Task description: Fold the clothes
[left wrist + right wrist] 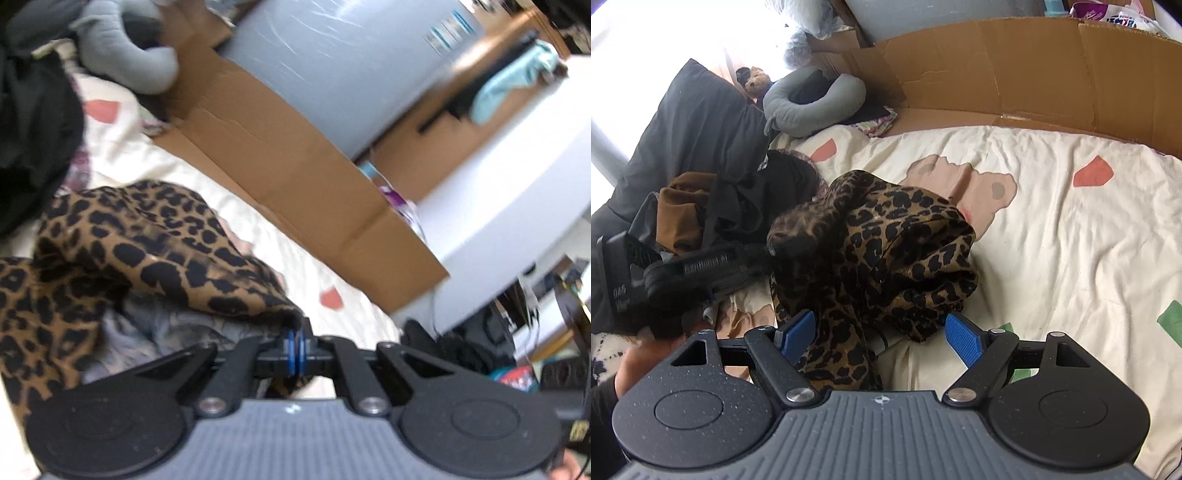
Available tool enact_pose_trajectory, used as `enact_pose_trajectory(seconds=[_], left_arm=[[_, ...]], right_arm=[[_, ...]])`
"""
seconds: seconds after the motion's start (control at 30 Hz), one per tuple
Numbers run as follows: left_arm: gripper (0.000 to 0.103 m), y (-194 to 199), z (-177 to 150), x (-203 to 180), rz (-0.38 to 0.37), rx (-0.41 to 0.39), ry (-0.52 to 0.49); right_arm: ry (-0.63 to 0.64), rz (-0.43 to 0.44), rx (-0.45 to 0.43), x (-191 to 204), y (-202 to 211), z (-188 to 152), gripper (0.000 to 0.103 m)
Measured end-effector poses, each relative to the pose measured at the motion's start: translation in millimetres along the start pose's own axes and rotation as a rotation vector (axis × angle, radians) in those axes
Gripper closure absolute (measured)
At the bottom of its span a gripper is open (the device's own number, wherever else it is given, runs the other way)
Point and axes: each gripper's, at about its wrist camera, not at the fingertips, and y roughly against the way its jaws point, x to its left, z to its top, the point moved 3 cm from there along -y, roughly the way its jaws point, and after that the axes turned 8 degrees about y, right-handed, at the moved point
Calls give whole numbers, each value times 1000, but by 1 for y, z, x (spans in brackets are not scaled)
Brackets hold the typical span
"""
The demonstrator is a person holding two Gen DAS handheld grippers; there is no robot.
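Note:
A leopard-print garment (pixel 886 243) lies crumpled on the cream bedsheet (pixel 1052 229). My left gripper (pixel 296 341) is shut on an edge of the leopard garment (pixel 147 243) and lifts it; in the right wrist view it comes in from the left (pixel 701 266) with its tips buried in the cloth. My right gripper (pixel 881 338) is open, its blue pads (pixel 962 339) straddling the lower fold of the garment without pinching it.
A pile of black and brown clothes (pixel 720 206) lies left of the garment, by a dark pillow (pixel 683 129) and a grey neck pillow (pixel 816 99). A flattened cardboard box (pixel 1034 70) borders the bed's far side. A white table (pixel 517 177) stands beyond it.

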Motion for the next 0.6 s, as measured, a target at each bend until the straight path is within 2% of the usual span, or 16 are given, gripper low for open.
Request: enact_pose_trajectory(seconds=[0.23,0.5,0.6], left_arm=[[101,-5,-26,-14,-24,69,-47],[101,-10,-58,-27,-48,155,-109],[101,-12,-71,-30,-61,194,-135]], right_arm=[[-35,33,-3,1,0,2,22],[-81,66,38,-7,-8,-2,23],[-73,74,59,-8,-11,-5,28]])
